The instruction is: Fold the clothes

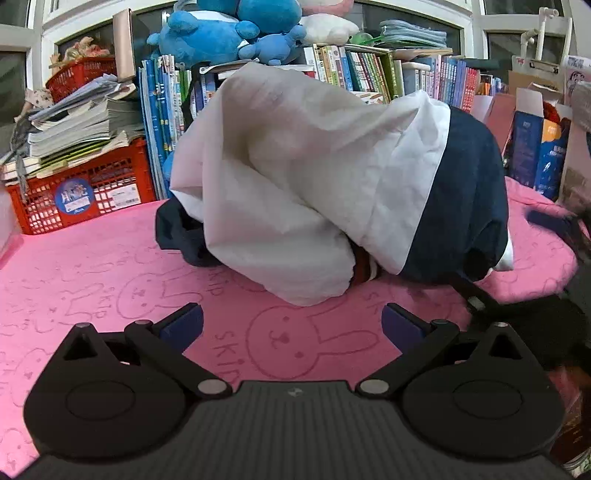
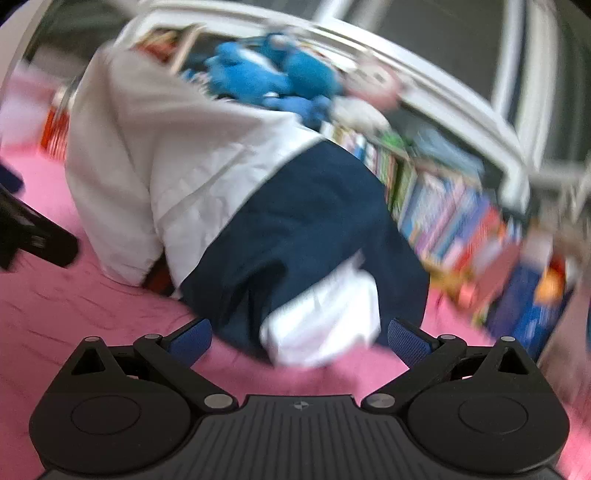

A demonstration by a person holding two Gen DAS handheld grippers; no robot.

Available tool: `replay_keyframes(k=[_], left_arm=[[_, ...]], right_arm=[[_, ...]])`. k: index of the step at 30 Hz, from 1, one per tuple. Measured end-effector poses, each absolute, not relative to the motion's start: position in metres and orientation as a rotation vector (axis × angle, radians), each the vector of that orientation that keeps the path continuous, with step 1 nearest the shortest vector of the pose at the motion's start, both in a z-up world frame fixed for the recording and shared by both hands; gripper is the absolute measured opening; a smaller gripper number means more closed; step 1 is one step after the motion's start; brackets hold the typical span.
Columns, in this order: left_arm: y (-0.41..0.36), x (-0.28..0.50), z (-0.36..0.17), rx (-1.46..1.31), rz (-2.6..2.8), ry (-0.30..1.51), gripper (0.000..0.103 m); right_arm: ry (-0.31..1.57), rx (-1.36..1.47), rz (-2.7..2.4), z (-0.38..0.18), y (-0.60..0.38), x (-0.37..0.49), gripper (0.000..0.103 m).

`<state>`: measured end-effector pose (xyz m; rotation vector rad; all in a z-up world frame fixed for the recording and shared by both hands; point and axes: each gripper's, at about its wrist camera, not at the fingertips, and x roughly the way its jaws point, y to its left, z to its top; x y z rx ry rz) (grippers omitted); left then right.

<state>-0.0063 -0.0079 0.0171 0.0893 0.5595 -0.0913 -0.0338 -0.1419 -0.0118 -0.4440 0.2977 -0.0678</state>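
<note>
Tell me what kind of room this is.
Probably a child's bedroom or study corner at home: blue plush toys sit atop a packed row of books, and the work surface is a pink bunny-print cover.

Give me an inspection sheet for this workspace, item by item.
Surface: pink bunny-print cover, wrinkled.
Job's things: white and navy garment, heaped in a crumpled mound, not folded.
Clutter: red crate under a stack of papers at the far left edge.
Grippers: left gripper open, short of the heap; right gripper open, white cloth lying between its fingers, view blurred.
Cables: nothing seen.
Surroundings: row of books, blue plush toys on top, windows behind.
</note>
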Motion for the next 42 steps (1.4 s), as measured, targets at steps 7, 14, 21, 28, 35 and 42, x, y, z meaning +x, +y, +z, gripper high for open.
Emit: replay_keyframes(k=[7, 14, 21, 28, 35, 42], left_arm=[[0.003, -0.015, 0.023, 0.083, -0.052, 0.54, 0.103], [0.013, -0.017, 0.047, 0.105, -0.032, 0.426, 0.103], [0.011, 0.001, 0.041, 0.08, -0.06, 0.438, 0.103], [-0.015, 0.04, 0.038, 0.171, -0.056, 0.375, 0.103], [-0.036, 0.128, 0.103, 0.276, 0.006, 0.316, 0.103], [-0.027, 0.116, 0.114, 0.127, -0.237, 0.569, 0.103]], right_arm=[[0.487, -0.299, 0.152, 0.024, -0.143, 0.024, 0.007], [0.268, 0.351, 0.508, 0.159, -0.245, -0.036, 0.008], [0.423, 0.065, -0.118, 0.132, -0.281, 0.013, 0.076], [0.406, -0.077, 0.015, 0.118, -0.268, 0.006, 0.091], [0.386, -0.22, 0.148, 0.104, -0.256, -0.002, 0.093], [0.661, -0.057, -0.303, 0.082, -0.303, 0.07, 0.045]])
